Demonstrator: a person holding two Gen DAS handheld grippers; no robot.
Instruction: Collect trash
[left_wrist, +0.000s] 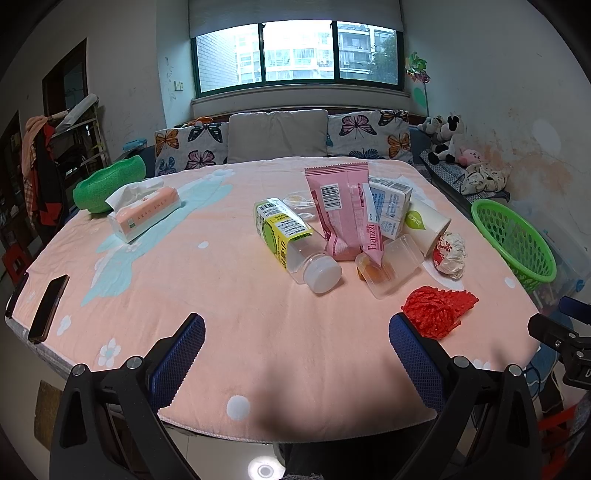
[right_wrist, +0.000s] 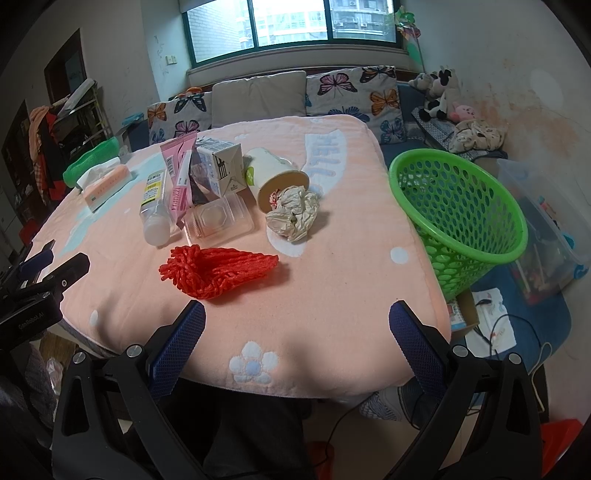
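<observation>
Trash sits bunched on a pink blanket-covered table (left_wrist: 258, 332): a clear bottle (left_wrist: 291, 243) lying on its side with a white cap, a pink Franzzi wrapper (left_wrist: 341, 210), a small milk carton (left_wrist: 391, 206), a tipped paper cup (left_wrist: 426, 225), a clear plastic tray (left_wrist: 391, 266), a crumpled paper wad (left_wrist: 452, 254) and a red foam net (left_wrist: 437, 308).

In the left wrist view the pile lies at about 12 to 1 o'clock from the left gripper (left_wrist: 295, 339), whose blue-padded fingers are spread wide with nothing between them. The net is just beside its right finger at 2 o'clock. Only this view shows two dark phones (left_wrist: 48, 308) at the table's edge at 9 o'clock, and the tissue pack (left_wrist: 146, 212) beside a green foam piece (left_wrist: 107, 184) shows more plainly here, at 10 o'clock.

The right wrist view shows the right gripper (right_wrist: 295, 339) likewise spread and empty, with the net (right_wrist: 218, 269) at 11 o'clock and the paper wad (right_wrist: 293, 214) at 12 o'clock, touching the cup's mouth (right_wrist: 275, 181). This view alone shows the whole green perforated basket (right_wrist: 461, 218), tilted beside the table at 2 o'clock, with a cardboard box beneath it.
</observation>
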